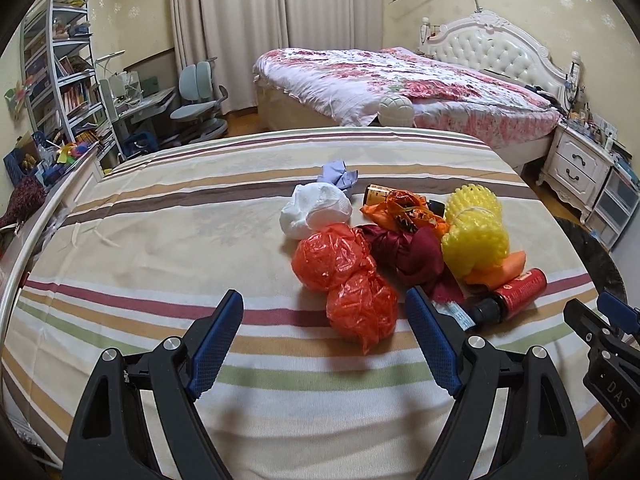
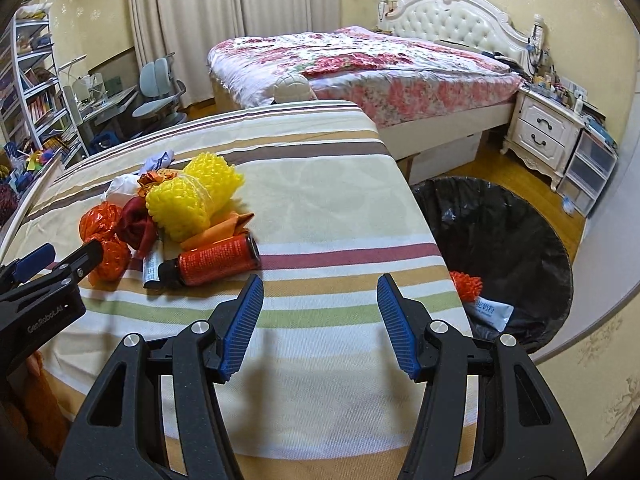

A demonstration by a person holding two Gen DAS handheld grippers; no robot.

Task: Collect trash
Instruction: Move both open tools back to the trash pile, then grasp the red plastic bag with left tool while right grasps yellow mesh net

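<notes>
Two hand-held grippers hover empty between picks: the left hand-held gripper (image 1: 324, 312) stands wide before a crumpled orange plastic bag (image 1: 362, 312), the right hand-held gripper (image 2: 320, 296) half-spread over the striped bed (image 2: 320, 208). Next, the left should close on the bag and carry it to the black-lined bin (image 2: 516, 224) beside the bed.

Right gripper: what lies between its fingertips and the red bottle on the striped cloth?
In the right wrist view, only bare striped cloth lies between the open, empty right gripper and the red bottle, which lies up and to the left.
</notes>
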